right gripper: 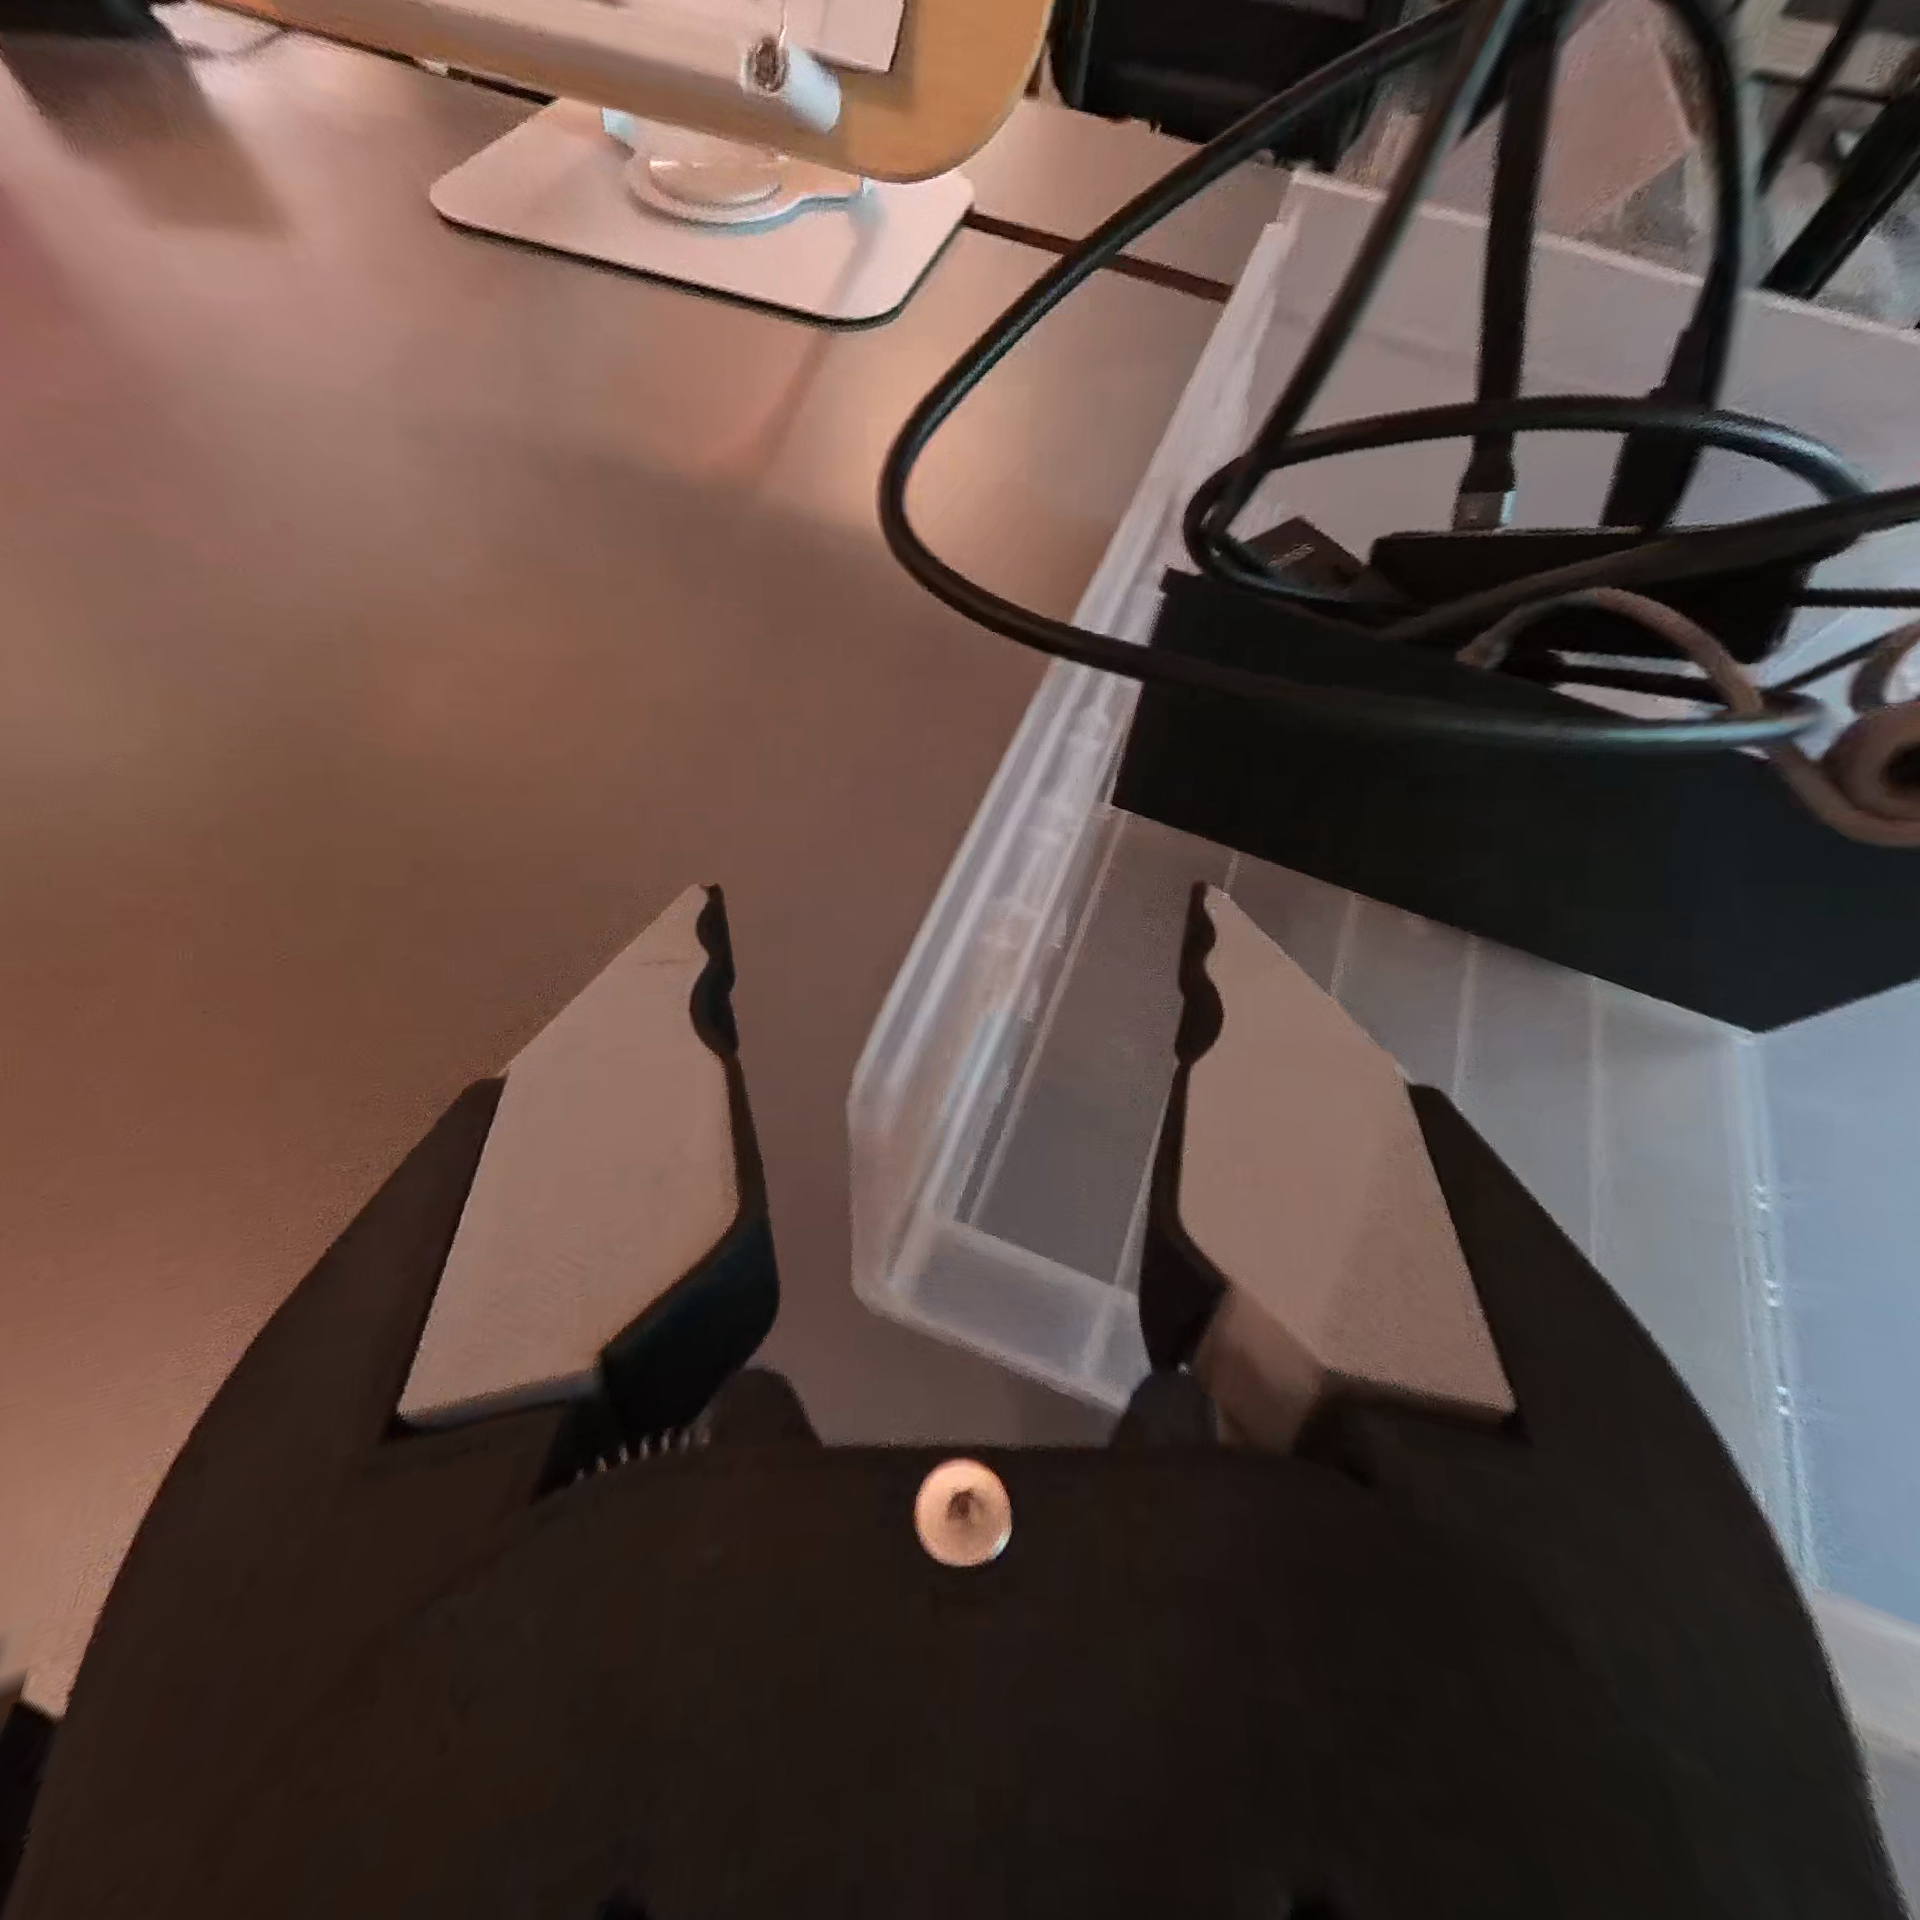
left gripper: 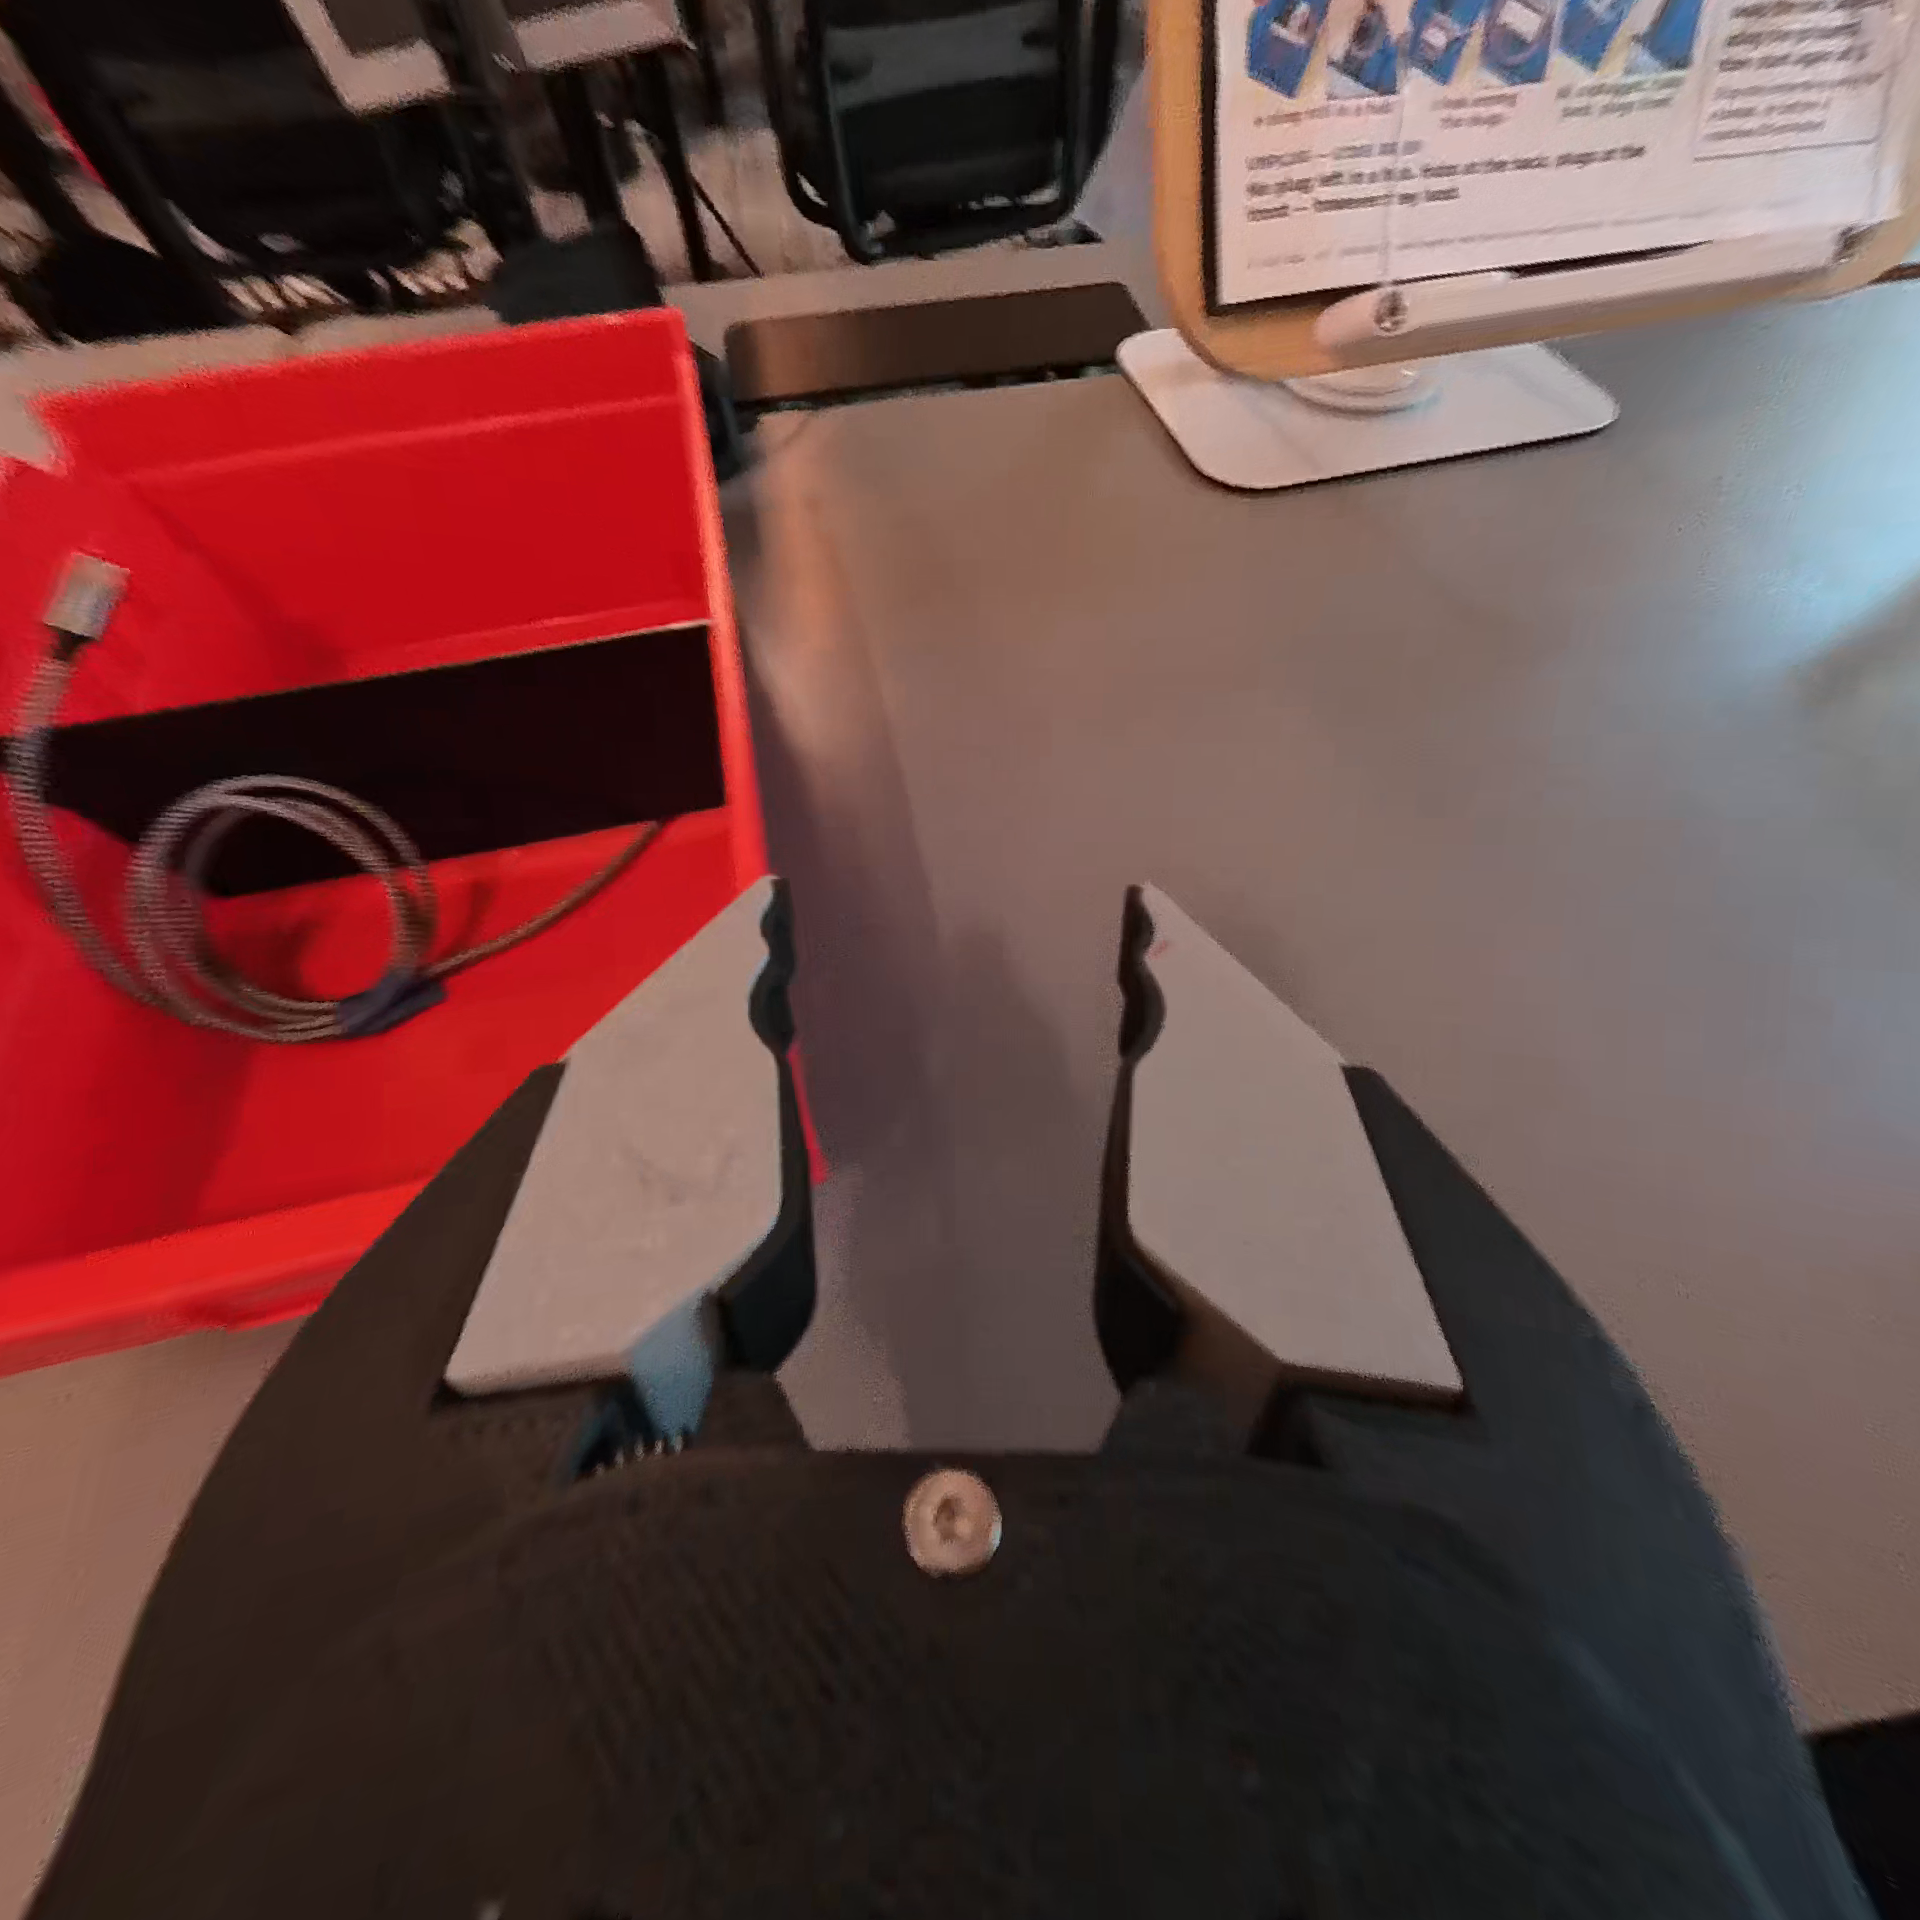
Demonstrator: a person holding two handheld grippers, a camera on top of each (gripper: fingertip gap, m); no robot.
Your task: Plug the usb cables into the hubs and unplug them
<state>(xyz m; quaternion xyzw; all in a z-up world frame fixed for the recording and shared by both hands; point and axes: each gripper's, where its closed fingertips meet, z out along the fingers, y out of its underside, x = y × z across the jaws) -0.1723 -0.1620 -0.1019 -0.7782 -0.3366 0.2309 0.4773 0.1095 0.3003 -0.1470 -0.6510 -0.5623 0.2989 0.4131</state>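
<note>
Both grippers, left (left gripper: 951, 914) and right (right gripper: 956, 914), hang spread and empty over the table (left gripper: 1351, 831), cable (left gripper: 270, 914) lower left, hub (right gripper: 1507, 831) upper right, apparently ready to reach.

A smooth grey surface (left gripper: 1351, 727) carries a red bin (left gripper: 727, 644) at its left, a clear plastic bin (right gripper: 997, 1039) at its right, and the flat white base of a stand (left gripper: 1382, 416) near the far edge between them.
</note>
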